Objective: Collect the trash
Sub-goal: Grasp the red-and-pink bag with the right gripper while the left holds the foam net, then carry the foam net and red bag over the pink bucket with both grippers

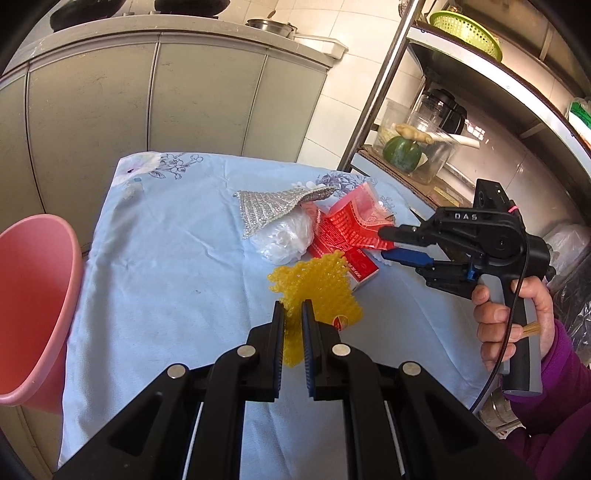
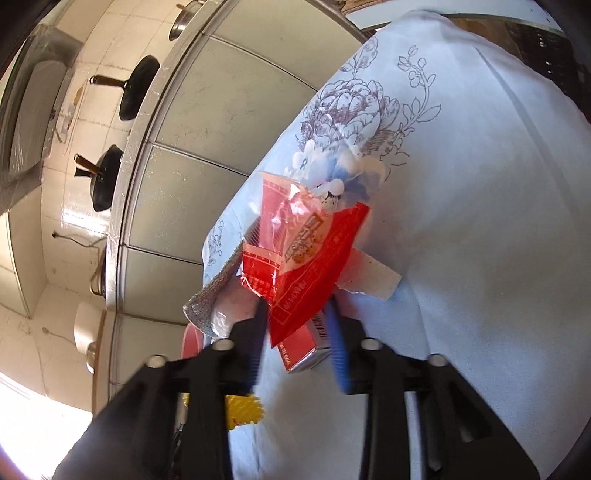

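Yellow mesh point(image 1: 314, 291) pinched in left tongs point(image 1: 293, 314); right tongs point(image 2: 295, 314) agape around red wrapper point(image 2: 310, 258).

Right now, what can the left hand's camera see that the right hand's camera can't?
Only the left wrist view shows the pink bin, the green basket on the rack, and the whole right gripper in the person's hand. Only the right wrist view shows two black pans on the counter. Both show the red wrapper, yellow mesh and blue cloth.
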Demonstrator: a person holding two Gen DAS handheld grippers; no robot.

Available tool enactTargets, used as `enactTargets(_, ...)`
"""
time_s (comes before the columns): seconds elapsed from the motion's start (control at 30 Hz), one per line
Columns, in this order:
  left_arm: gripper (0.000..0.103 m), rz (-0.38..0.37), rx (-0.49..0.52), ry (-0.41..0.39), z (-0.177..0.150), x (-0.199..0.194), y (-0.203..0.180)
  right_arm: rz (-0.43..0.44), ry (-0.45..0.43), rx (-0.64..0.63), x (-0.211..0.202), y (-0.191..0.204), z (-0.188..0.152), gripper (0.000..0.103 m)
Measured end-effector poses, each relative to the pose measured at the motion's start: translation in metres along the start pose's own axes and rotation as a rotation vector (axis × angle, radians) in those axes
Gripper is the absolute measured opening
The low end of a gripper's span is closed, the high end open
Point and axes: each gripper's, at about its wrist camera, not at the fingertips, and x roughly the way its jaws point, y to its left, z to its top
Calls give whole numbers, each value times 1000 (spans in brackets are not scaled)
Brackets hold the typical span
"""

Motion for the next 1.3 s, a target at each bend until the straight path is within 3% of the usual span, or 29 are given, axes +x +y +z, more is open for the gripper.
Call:
enactTargets(0.03,9,1,-5,0,0,0,1,-4,-4,-12,1,2,-1,15)
enactTargets(0.17,9,2,-17,-11,-2,-4,4,-26,-23,-76,-4,8,-1,7)
enactTargets(0.43,9,20,-33,-56,-3,-19,9,-146,-124,-374,-23,51,-24,6)
enactTargets(0.7,9,86,-23,-130,-1,-42,13,-237,-243,-637,-41,92,-55,6)
enactTargets(1.3,9,206,-142,-279,1,-99,57,-214,-262,-851,-38,140,-99,6)
